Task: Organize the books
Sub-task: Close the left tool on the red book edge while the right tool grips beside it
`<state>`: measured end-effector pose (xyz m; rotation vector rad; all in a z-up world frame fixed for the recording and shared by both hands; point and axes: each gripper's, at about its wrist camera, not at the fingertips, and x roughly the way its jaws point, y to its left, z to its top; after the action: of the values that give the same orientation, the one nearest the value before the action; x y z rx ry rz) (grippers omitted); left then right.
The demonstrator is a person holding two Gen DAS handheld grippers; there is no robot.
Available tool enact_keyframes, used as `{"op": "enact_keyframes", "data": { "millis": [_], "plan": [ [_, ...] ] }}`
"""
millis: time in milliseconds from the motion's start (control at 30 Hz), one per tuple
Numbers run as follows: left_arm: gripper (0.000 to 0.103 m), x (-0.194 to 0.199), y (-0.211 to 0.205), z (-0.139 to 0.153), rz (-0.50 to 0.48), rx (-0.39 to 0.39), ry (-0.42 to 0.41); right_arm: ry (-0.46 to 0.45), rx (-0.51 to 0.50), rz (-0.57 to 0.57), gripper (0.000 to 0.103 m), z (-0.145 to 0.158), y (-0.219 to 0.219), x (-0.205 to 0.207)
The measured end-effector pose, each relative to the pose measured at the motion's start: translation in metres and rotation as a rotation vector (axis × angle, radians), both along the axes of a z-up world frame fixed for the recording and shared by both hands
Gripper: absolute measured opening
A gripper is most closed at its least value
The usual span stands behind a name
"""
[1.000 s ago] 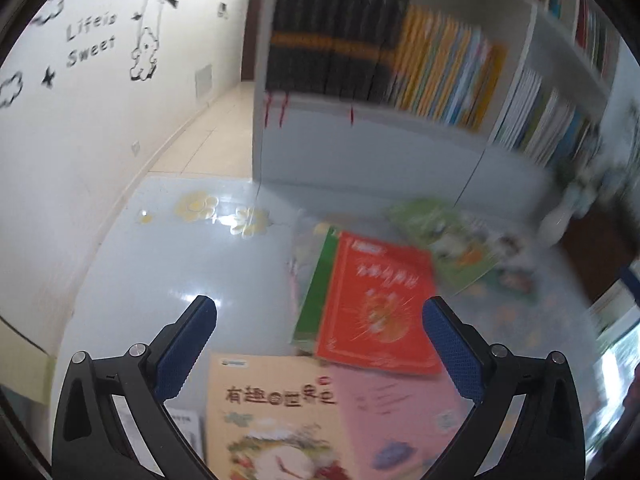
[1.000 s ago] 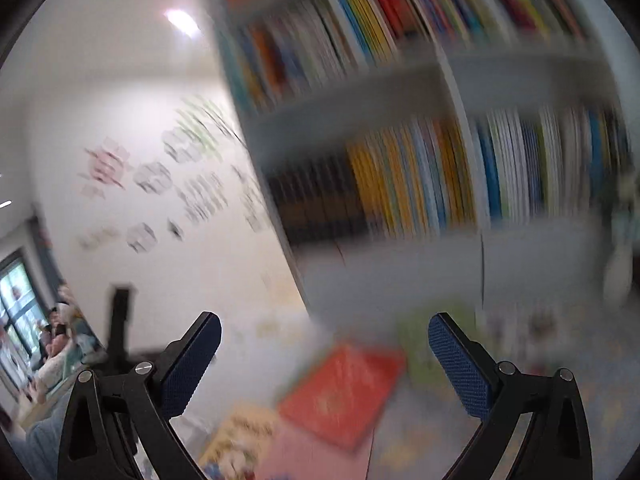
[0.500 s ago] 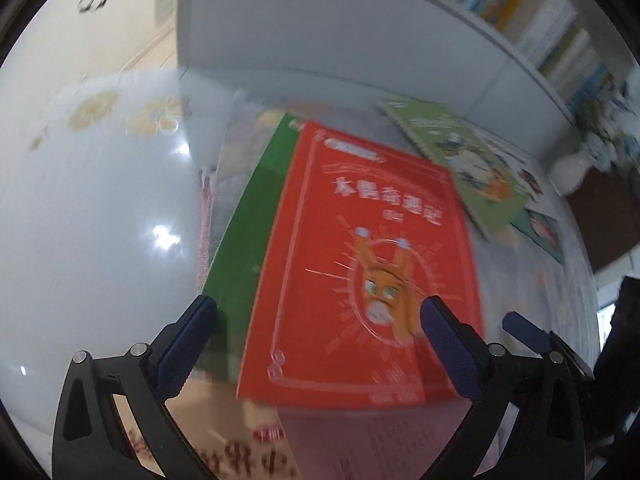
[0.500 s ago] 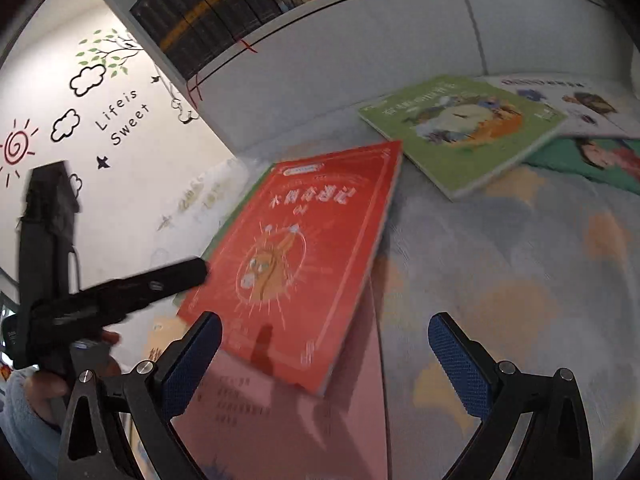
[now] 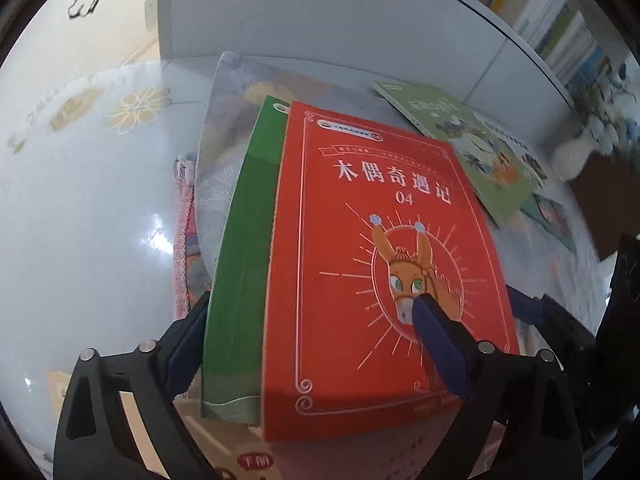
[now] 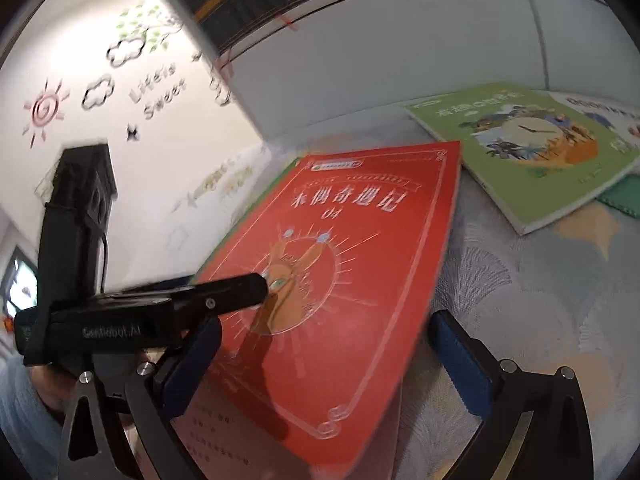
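Observation:
A red book with a donkey on its cover (image 5: 372, 248) lies on a green book (image 5: 236, 264) on the table. My left gripper (image 5: 304, 332) is open; its right finger (image 5: 436, 340) lies over the red cover and its left finger (image 5: 188, 344) is beside the green book's left edge. In the right wrist view the red book (image 6: 344, 264) sits between my open right gripper's fingers (image 6: 328, 360), and the left gripper's finger (image 6: 224, 296) rests on the cover.
A light green picture book (image 5: 460, 140) (image 6: 524, 148) lies to the right, with more books beyond. A pink book (image 6: 212, 432) and a yellow one lie under the front. A white bookshelf (image 5: 320, 16) stands behind. A white vase (image 5: 572, 156) is at far right.
Both grippers have moved forward and down onto the red book. The left gripper now straddles the red and green books; the right gripper has closed in on the red book's right edge.

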<state>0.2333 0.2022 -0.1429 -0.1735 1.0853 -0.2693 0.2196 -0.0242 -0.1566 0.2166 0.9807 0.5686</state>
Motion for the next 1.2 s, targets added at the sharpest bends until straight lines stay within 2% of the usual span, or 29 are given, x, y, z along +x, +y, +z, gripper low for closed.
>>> {"op": "enact_keyframes", "data": {
  "millis": [67, 133, 167, 233, 267, 333, 367, 400, 433, 500, 600, 733, 900, 933, 967, 1033, 1067, 1100, 1133, 1200],
  "plan": [
    [0.086, -0.004, -0.004, 0.004, 0.003, 0.026, -0.007, -0.002, -0.002, 0.012, 0.098, 0.003, 0.000, -0.004],
    [0.083, -0.009, -0.012, 0.011, -0.016, 0.084, -0.030, -0.009, -0.015, -0.010, 0.082, 0.005, -0.001, -0.012],
    [0.081, -0.013, -0.017, 0.014, -0.019, 0.125, -0.042, -0.024, -0.082, -0.024, 0.068, 0.006, 0.001, -0.017],
    [0.078, -0.017, -0.021, 0.016, 0.014, 0.194, -0.060, -0.056, -0.139, -0.021, 0.058, 0.009, 0.000, -0.023],
    [0.078, -0.021, -0.020, 0.019, 0.028, 0.199, -0.075, -0.055, -0.134, -0.030, 0.054, 0.009, -0.003, -0.026],
    [0.080, -0.031, -0.025, 0.026, 0.023, 0.157, -0.095, -0.045, -0.105, -0.062, 0.036, 0.012, -0.013, -0.030],
    [0.080, -0.036, -0.031, 0.028, 0.007, 0.144, -0.099, -0.044, -0.086, -0.069, 0.033, 0.014, -0.017, -0.031],
    [0.072, -0.038, -0.035, 0.028, -0.027, 0.113, -0.086, -0.036, -0.059, -0.068, 0.031, 0.016, -0.020, -0.033],
    [0.071, -0.040, -0.042, 0.025, -0.052, 0.106, -0.056, -0.036, -0.052, -0.064, 0.026, 0.017, -0.021, -0.036],
    [0.071, -0.044, -0.049, 0.024, -0.082, 0.118, -0.065, -0.021, -0.009, -0.037, 0.020, 0.019, -0.024, -0.042],
    [0.071, -0.048, -0.059, 0.024, -0.110, 0.127, -0.062, -0.009, 0.001, -0.027, 0.013, 0.017, -0.025, -0.050],
    [0.071, -0.061, -0.061, 0.024, -0.108, 0.077, -0.053, 0.010, 0.057, -0.022, 0.003, 0.023, -0.027, -0.060],
    [0.070, -0.091, -0.057, 0.022, -0.089, 0.020, -0.050, 0.012, 0.071, -0.005, 0.003, 0.029, -0.026, -0.081],
    [0.071, -0.093, -0.059, 0.020, -0.094, 0.030, -0.055, 0.017, 0.078, -0.004, 0.003, 0.029, -0.027, -0.085],
    [0.070, -0.095, -0.060, 0.017, -0.096, 0.029, -0.026, 0.023, 0.082, -0.004, 0.002, 0.029, -0.027, -0.088],
    [0.070, -0.098, -0.052, 0.020, -0.065, -0.008, -0.039, 0.029, 0.060, -0.007, 0.003, 0.026, -0.027, -0.094],
    [0.070, -0.098, -0.048, 0.023, -0.043, -0.018, -0.040, 0.035, 0.043, -0.023, 0.007, 0.024, -0.028, -0.095],
    [0.070, -0.097, -0.041, 0.028, -0.008, -0.027, -0.049, 0.056, 0.041, -0.047, 0.018, 0.021, -0.033, -0.094],
    [0.071, -0.092, -0.034, 0.033, 0.019, -0.026, -0.072, 0.078, 0.049, -0.060, 0.035, 0.019, -0.035, -0.090],
    [0.072, -0.080, -0.025, 0.042, 0.045, 0.023, -0.116, 0.113, 0.104, -0.060, 0.050, 0.015, -0.040, -0.085]
  ]
}}
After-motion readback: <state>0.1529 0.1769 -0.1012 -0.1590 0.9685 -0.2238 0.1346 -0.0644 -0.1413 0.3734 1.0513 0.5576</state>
